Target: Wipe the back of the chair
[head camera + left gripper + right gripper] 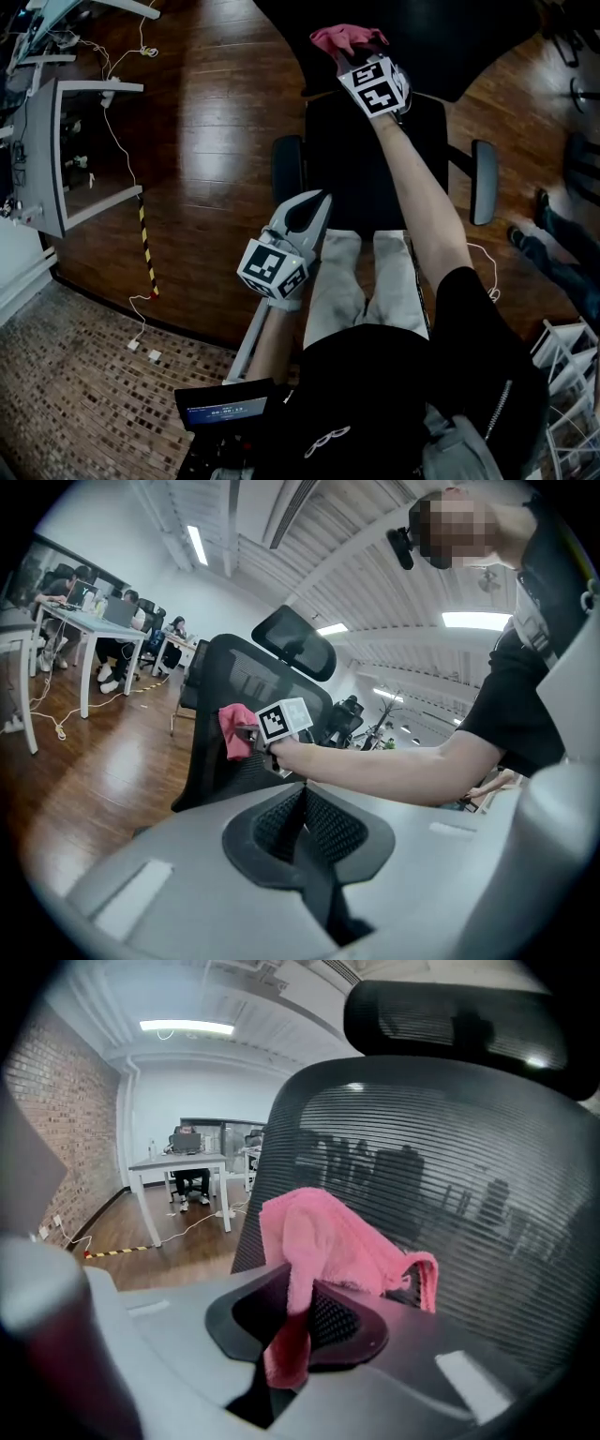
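Two risks, prob.: pink cloth (323,1241), pinched by one fold in right gripper (300,1307), slipping out or snagging on chair back (450,1194) mesh; left gripper (302,799) closed, empty, nearer.

Cloth (328,1241): pink, soft, fluffy nap, matt; I read it as terry or microfibre.
Chair back (469,1194): black woven mesh, fine horizontal ribs, see-through, faint sheen.
Headrest (459,1016): same mesh, smooth dark rim.
Armrest (485,183): dark grey, smooth, slight sheen.
Right gripper (298,1312) and left gripper (302,808): grey plastic shells, smooth, matt; pads (333,827) black with a fine dimpled grid, rubbery look.
Marker cube (377,86): flat matt black-and-white print.
Floor (206,103): dark wood boards, glossy; I see light streaks reflected in it.
Wall (56,1119): rough red brick.
Desk (178,1162): white, smooth.
Trousers (347,272): pale cloth, matt, creased.
Shirt (394,403): black cloth, matt.
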The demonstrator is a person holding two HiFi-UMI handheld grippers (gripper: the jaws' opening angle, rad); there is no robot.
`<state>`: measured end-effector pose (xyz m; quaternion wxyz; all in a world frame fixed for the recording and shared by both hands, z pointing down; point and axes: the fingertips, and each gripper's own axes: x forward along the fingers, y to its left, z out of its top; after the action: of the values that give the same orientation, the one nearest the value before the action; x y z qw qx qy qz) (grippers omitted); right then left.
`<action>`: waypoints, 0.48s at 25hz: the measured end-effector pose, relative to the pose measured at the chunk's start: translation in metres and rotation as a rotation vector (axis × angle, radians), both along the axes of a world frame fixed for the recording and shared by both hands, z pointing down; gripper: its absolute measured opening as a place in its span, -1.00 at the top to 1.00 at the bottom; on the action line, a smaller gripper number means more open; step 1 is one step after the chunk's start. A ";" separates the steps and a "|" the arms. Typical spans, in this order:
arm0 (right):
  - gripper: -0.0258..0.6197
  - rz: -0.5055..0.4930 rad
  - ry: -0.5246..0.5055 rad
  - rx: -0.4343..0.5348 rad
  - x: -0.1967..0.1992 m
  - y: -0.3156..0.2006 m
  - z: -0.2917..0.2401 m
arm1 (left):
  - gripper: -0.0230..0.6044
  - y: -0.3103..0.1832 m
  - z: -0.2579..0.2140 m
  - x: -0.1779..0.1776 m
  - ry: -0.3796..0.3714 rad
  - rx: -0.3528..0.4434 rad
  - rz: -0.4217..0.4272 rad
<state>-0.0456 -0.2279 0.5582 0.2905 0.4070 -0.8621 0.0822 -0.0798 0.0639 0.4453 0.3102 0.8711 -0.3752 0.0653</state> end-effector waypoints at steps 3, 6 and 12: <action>0.79 0.032 0.006 0.001 0.034 0.001 0.003 | 0.95 0.001 0.004 0.016 -0.002 -0.006 0.023; 0.79 0.058 0.010 0.005 0.063 0.002 0.003 | 0.95 0.001 0.004 0.030 -0.003 -0.007 0.040; 0.79 0.167 0.023 -0.008 0.131 0.002 0.006 | 0.95 0.001 0.002 0.054 -0.002 -0.006 0.068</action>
<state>0.0858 -0.2255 0.5638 0.2944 0.4770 -0.8214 0.1050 -0.0260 0.0646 0.4475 0.3102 0.8822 -0.3455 0.0782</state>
